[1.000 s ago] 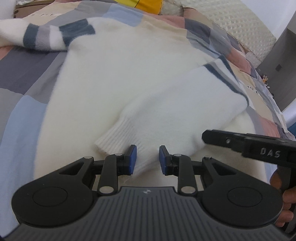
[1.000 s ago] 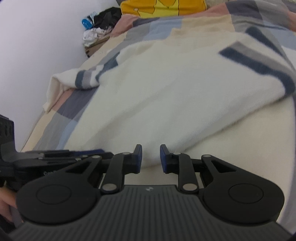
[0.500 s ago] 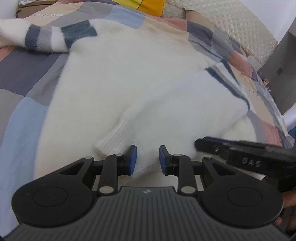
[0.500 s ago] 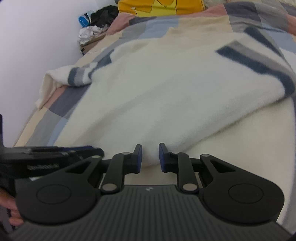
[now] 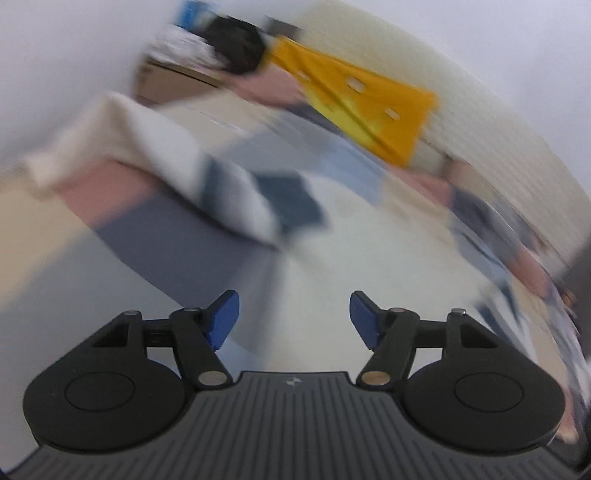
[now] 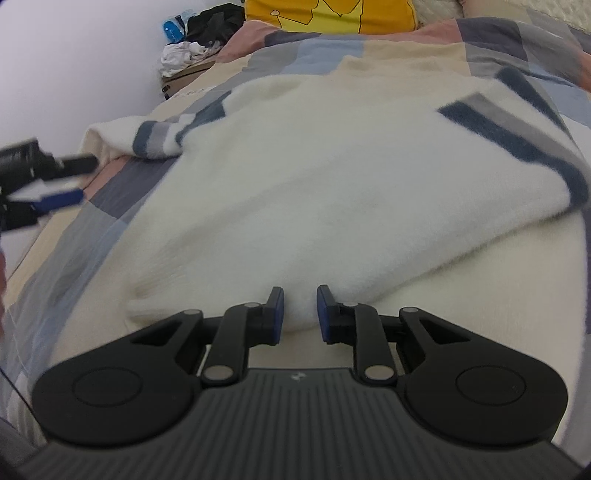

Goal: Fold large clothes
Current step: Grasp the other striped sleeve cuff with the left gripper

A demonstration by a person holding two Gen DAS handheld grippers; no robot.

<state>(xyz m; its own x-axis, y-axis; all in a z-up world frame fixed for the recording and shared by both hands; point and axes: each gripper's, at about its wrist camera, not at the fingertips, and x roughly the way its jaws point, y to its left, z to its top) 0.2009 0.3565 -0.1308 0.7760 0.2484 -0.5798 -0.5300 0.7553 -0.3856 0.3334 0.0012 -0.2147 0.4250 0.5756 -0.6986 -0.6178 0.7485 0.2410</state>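
A cream sweater (image 6: 314,184) with blue and grey stripes lies spread on the bed, one sleeve folded across its body. My right gripper (image 6: 300,314) stands at the near edge of that folded sleeve, its blue pads shut on a fold of the white fabric. The left wrist view is blurred by motion. In it my left gripper (image 5: 291,317) has its jaws opening wide with nothing between them, and it points toward the other striped sleeve (image 5: 236,195), which lies stretched out to the left. The right wrist view shows the left gripper (image 6: 72,181) near that sleeve's cuff (image 6: 99,136).
A patchwork bedspread (image 6: 122,192) covers the bed. A yellow pillow (image 6: 332,14) sits at the head. A cardboard box with a heap of clothes (image 6: 192,48) stands by the white wall beyond the bed's left edge.
My left gripper has let go of the folded sleeve's cuff, opened wide and swung up and left toward the other sleeve. The right gripper has stayed on the fabric.
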